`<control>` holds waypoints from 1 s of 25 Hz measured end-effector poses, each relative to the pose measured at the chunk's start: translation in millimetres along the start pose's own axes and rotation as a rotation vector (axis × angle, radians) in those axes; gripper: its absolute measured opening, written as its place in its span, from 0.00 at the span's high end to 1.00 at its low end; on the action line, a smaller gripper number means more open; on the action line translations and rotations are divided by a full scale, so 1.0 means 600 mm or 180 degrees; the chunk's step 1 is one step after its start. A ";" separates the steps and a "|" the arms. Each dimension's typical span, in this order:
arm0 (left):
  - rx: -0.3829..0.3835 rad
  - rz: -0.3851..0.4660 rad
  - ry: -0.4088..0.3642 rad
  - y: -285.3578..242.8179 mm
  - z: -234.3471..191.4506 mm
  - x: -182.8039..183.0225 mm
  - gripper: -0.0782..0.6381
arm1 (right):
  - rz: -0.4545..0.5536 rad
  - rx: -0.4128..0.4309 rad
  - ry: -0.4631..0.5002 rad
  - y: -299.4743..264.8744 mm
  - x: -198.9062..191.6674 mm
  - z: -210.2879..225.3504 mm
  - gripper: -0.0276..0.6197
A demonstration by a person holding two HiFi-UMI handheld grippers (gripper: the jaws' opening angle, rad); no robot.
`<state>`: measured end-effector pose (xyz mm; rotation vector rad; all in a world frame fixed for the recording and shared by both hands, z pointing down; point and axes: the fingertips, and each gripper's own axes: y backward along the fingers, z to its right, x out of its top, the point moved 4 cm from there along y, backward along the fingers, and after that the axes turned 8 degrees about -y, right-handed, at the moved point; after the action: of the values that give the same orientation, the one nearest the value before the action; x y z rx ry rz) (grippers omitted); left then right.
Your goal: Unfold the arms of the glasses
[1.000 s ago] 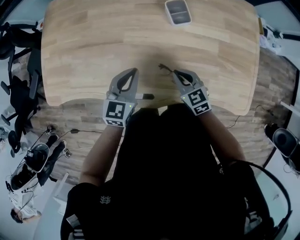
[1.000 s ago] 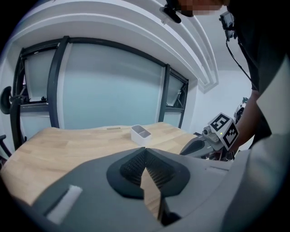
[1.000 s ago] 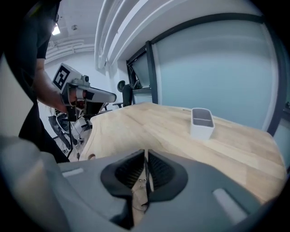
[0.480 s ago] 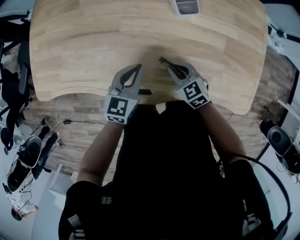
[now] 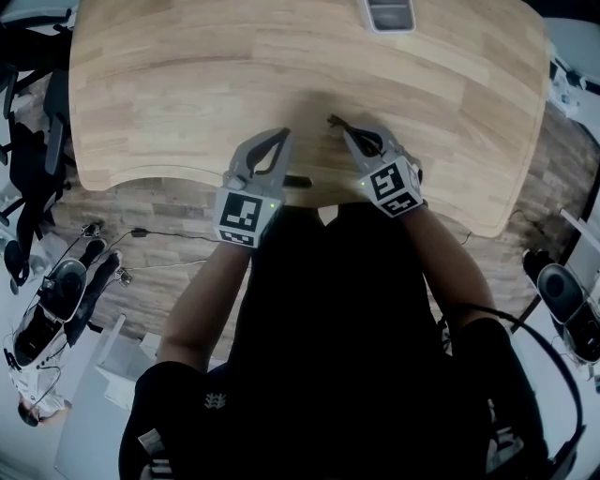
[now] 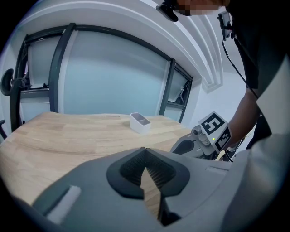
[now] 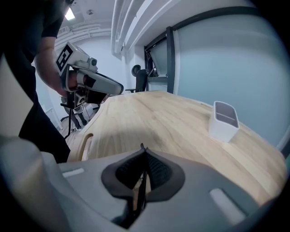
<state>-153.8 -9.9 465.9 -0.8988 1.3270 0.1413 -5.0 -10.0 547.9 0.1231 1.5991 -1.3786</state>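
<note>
A thin dark arm of the glasses point(image 5: 331, 121) pokes out past the tips of my right gripper point(image 5: 343, 129) over the wooden table point(image 5: 187, 94), near its front edge. The rest of the glasses is hidden. In the right gripper view the jaws of that gripper point(image 7: 143, 152) have just been closing and now pinch the thin dark piece between the pads. My left gripper point(image 5: 281, 133) hovers a short way to the left, shut with nothing in it. In its own view the left gripper point(image 6: 145, 152) has its pads meeting, and only wood shows below them.
A white open box point(image 5: 389, 11) point(image 6: 139, 122) point(image 7: 224, 121) stands at the table's far edge. A short dark bar point(image 5: 298, 180) lies by the front edge between the grippers. Office chairs point(image 5: 23, 169) and cables on the floor are at the left.
Both grippers have come down a little toward the table near its front edge. The right gripper has rolled slightly, with the thin dark piece still at its tips.
</note>
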 end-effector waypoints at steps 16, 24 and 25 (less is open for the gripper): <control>-0.0266 -0.0031 0.0014 -0.014 0.023 0.004 0.88 | -0.0289 0.0117 0.0008 -0.013 -0.013 0.002 0.88; -0.0309 -0.0013 0.0077 -0.010 0.018 0.000 0.87 | 0.0045 0.0097 0.0106 0.013 -0.001 -0.010 0.93; -0.0352 -0.0014 0.0085 -0.013 0.020 0.000 0.86 | 0.0100 0.0104 0.0107 0.017 0.000 -0.012 0.93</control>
<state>-139.9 -7.5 469.6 -1.0000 1.3520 0.2016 -2.9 -0.9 540.0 0.1911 1.5963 -1.3852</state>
